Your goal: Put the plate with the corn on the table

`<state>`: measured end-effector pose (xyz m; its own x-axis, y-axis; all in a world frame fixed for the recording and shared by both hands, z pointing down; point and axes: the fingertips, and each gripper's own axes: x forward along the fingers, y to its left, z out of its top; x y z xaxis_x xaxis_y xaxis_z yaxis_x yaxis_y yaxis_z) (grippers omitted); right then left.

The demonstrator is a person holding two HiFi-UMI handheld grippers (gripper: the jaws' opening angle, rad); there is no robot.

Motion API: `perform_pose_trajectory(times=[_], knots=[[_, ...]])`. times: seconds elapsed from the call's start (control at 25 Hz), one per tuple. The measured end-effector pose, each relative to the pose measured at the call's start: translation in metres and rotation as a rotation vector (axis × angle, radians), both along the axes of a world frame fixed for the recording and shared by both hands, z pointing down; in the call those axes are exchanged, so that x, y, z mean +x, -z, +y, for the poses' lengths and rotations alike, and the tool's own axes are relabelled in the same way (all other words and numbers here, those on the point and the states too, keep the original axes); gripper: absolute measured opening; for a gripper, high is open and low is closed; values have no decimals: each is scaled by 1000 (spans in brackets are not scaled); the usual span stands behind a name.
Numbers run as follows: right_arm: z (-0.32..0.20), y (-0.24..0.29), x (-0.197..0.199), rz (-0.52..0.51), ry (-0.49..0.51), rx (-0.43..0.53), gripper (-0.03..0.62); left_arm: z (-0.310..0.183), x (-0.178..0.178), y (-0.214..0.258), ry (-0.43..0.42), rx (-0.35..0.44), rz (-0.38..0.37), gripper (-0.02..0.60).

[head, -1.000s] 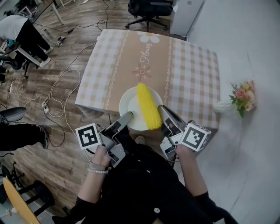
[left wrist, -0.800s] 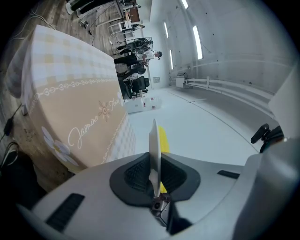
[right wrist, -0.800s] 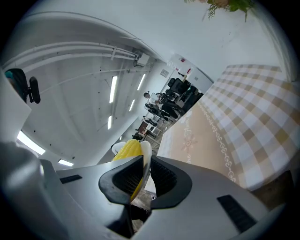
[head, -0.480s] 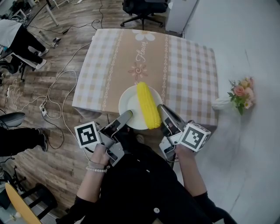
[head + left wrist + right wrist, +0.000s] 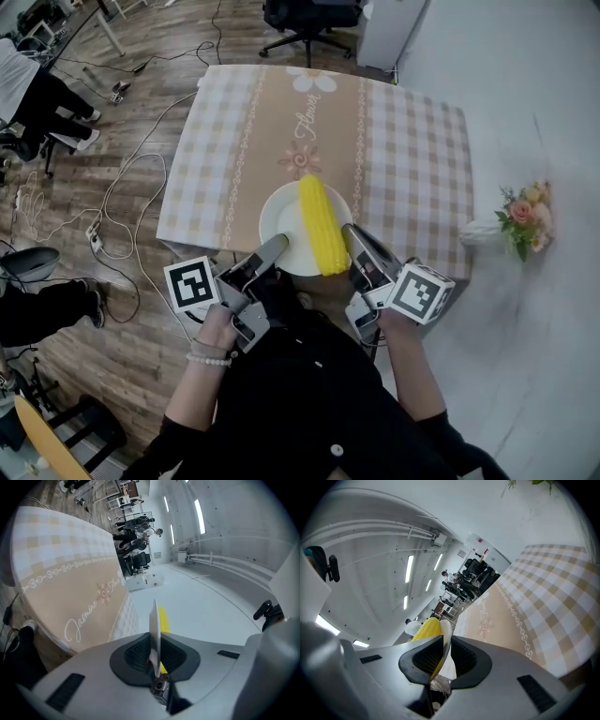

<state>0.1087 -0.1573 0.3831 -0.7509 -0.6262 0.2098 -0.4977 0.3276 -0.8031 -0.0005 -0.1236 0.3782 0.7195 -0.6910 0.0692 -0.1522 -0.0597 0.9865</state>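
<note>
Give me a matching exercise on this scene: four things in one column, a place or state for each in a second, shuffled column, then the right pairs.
Things:
1. corn
2. plate
3. flowers
4. office chair

Places or states:
A. beyond the far edge of the table
B. rim clamped by the left gripper and the right gripper
C. lying on the plate
D. off the table, to its right in the head view

Pairs: 1-C, 2-B, 3-D, 4-A

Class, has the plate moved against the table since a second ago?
Yes: the plate sits slightly farther in over the table, nearer its flower motif.
</note>
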Motion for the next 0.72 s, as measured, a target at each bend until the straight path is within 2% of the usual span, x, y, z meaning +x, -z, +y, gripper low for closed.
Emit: perform_pose_trajectory(times=[0.24,0.72], knots=[[-15,-8,-8,-17,-2,-19,78,-17,-5,-10,-11,-14,-15,40],[-52,-40,-12,48,-24,-73,77,-61,-16,-41,-45,-56,-71,34]])
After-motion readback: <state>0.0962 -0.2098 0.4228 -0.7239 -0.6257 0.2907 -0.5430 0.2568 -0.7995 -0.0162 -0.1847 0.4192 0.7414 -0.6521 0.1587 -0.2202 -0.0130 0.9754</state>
